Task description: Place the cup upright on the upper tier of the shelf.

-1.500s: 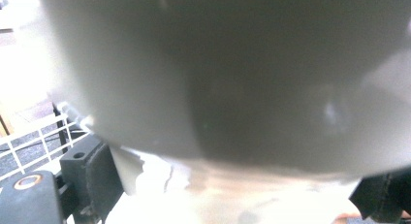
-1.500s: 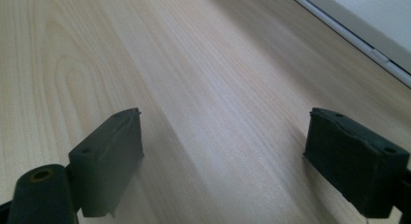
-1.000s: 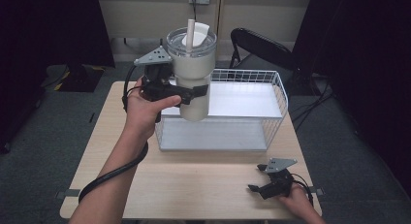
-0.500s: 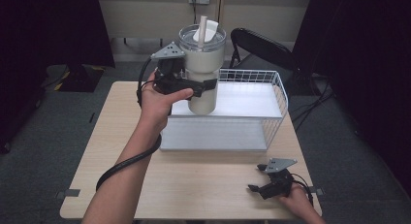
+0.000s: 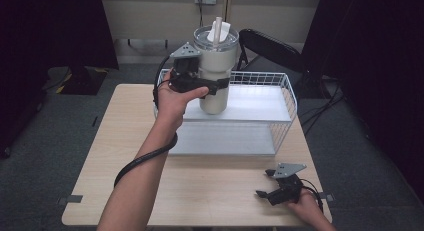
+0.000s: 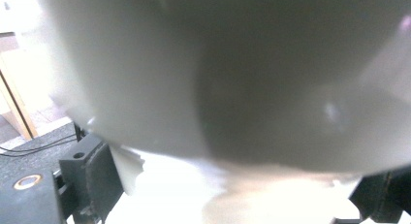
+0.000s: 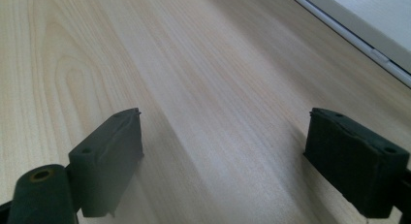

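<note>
A tall cream tumbler (image 5: 215,73) with a clear lid and a white straw is held upright over the left part of the white wire basket (image 5: 287,88). My left gripper (image 5: 212,85) is shut on the tumbler's body, gripping it from the left. In the left gripper view the tumbler (image 6: 232,73) is a blurred pale wall between the two black jaws. My right gripper (image 5: 265,191) rests open near the table's front right corner. The right gripper view shows its jaws wide apart over bare wood (image 7: 208,88), holding nothing.
The wire basket stands on a white tray (image 5: 225,138) at the back middle of the light wooden table (image 5: 100,156). A dark folding chair (image 5: 270,46) stands behind the table. A cable (image 5: 145,158) trails along my left forearm.
My left gripper has carried the tumbler to the right and farther back, from beside the basket's left edge to over the basket. The right gripper has stayed still.
</note>
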Demonstrator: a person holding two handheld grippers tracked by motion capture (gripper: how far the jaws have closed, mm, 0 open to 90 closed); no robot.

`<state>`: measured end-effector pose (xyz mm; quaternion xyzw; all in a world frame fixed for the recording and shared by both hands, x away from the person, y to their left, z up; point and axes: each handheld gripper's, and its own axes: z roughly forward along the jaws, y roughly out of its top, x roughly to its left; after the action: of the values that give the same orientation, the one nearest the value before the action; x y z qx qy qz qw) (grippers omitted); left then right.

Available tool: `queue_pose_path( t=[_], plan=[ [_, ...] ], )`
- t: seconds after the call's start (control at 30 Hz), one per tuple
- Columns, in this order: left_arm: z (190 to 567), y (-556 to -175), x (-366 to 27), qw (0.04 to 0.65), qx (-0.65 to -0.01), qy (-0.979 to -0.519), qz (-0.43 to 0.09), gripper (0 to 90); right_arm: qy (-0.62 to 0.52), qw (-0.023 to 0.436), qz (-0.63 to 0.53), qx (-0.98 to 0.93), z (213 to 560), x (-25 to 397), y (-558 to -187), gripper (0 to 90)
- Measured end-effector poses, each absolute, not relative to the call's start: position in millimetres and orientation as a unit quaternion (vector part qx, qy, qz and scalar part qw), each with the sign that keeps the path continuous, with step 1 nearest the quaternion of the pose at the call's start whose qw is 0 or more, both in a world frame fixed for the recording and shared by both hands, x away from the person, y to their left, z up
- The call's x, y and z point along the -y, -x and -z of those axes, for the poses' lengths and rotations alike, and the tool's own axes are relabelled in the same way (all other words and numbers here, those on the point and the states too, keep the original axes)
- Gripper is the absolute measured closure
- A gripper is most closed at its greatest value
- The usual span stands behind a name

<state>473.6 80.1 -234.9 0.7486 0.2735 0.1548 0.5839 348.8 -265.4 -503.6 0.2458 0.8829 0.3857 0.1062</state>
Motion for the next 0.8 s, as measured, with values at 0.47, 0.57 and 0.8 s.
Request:
queue_pose_path(
  t=[0.47,0.57,0.8],
  plan=[
    [246.7,-490.2,-65.0,0.573,-0.288,-0.749,-0.168,9.5,-0.246,0.106,-0.386,-0.883,503.6,265.4,-348.8,12.9],
    [248.2,-493.3,-63.0,0.571,-0.293,-0.746,-0.175,9.5,-0.246,0.106,-0.386,-0.883,503.6,265.4,-348.8,12.9],
    [254.2,-496.8,-60.2,0.564,-0.295,-0.749,-0.186,9.5,-0.246,0.106,-0.386,-0.883,503.6,265.4,-348.8,12.9]
  ],
)
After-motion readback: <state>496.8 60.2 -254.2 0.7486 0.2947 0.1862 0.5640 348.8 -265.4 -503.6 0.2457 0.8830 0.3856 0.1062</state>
